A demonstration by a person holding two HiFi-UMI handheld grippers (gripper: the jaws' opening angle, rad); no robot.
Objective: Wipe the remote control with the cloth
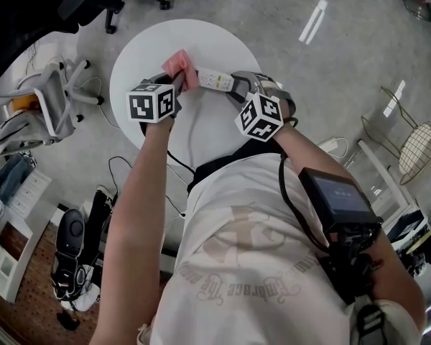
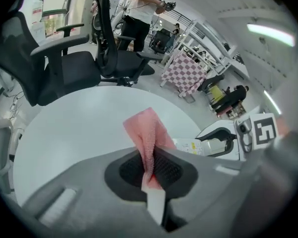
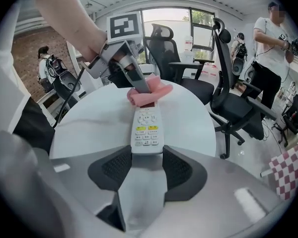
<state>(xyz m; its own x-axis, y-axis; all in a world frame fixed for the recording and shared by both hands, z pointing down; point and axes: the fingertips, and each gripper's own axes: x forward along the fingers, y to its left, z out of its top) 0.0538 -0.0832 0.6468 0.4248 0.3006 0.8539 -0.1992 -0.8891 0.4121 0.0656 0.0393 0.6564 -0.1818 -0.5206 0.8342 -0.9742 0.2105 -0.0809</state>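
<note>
Overhead head view; gripper views share table (image 1: 144, 63).

Lettering on a T-shirt is the only print that can be read

In the head view, the person's pale T-shirt (image 1: 244, 264) carries an arc of blackletter print, seen upside down. The words "Embrace" and "the" can be read, and the rest of the line is too distorted. In the right gripper view, the remote control (image 3: 147, 130) has tiny captions on its white and yellow buttons, too small to make out. Each marker cube (image 1: 152, 101) bears black-and-white square code patterns, not letters or numbers. The dark device screen (image 1: 337, 195) by the person's right arm shows only faint, unreadable marks.
</note>
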